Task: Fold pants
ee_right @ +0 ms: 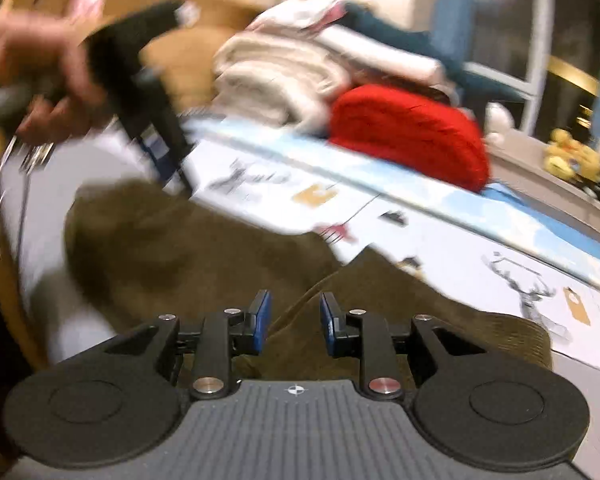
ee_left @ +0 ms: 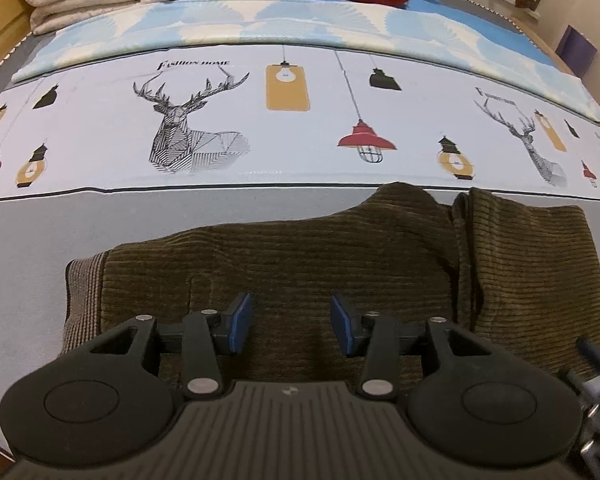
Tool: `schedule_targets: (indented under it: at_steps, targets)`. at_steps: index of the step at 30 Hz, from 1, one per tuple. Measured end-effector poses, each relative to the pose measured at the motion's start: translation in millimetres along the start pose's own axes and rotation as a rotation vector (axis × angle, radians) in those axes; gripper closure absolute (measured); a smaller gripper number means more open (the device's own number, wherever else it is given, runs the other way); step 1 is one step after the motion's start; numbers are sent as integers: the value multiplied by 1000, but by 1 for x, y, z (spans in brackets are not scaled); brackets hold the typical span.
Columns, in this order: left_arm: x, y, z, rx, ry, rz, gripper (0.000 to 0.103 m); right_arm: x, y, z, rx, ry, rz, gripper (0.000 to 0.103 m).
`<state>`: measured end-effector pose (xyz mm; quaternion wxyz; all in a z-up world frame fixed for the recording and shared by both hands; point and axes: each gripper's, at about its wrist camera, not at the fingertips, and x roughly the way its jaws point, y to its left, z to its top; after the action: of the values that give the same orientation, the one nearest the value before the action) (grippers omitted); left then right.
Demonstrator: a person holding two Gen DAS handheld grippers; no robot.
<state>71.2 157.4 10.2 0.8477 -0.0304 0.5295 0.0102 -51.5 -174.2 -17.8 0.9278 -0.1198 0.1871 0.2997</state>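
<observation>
Hovering over the corduroy pants (ee_left: 284, 264) on the bed (ee_left: 40, 240), left gripper (ee_left: 291, 320) and right gripper (ee_right: 291, 316) show jaws open, empty; a pinch catching one layer would skew the fold; motion blur hides the near edge.

I note the pants (ee_left: 284, 264) are ribbed olive corduroy, matt, with a knitted waistband (ee_left: 82, 300). My left tongs (ee_left: 291, 322) are matt black plastic with blue rubbery pads (ee_left: 242, 322) and bright metal rivets. The printed bed sheet (ee_left: 300, 128) looks smooth.
</observation>
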Motion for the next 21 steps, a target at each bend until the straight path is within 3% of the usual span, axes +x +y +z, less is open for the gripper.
schedule_targets:
  at_steps: [2, 5, 6, 7, 10, 14, 17, 19, 21]
  targets:
    - [1, 1, -1, 2, 4, 3, 55, 5, -14, -6, 76, 0, -20, 73]
    - [3, 0, -1, 9, 10, 10, 55, 33, -19, -20, 105, 170, -71, 71]
    - [3, 0, -1, 10, 9, 9, 55, 46, -17, -28, 111, 249, -21, 72]
    - [3, 0, -1, 8, 10, 8, 55, 62, -11, -31, 104, 326, 52, 83]
    - [3, 1, -2, 3, 14, 9, 55, 68, 8, -31, -50, 304, 67, 98]
    - [4, 7, -4, 4, 17, 17, 55, 69, 0, -23, 35, 244, 34, 96]
    - [4, 13, -7, -1, 24, 25, 55, 81, 5, -31, -14, 315, 67, 97]
    - [5, 19, -11, -10, 31, 33, 55, 85, 6, -25, -41, 296, 52, 97]
    - [5, 24, -14, -16, 39, 46, 55, 86, -2, -16, 26, 272, 36, 95]
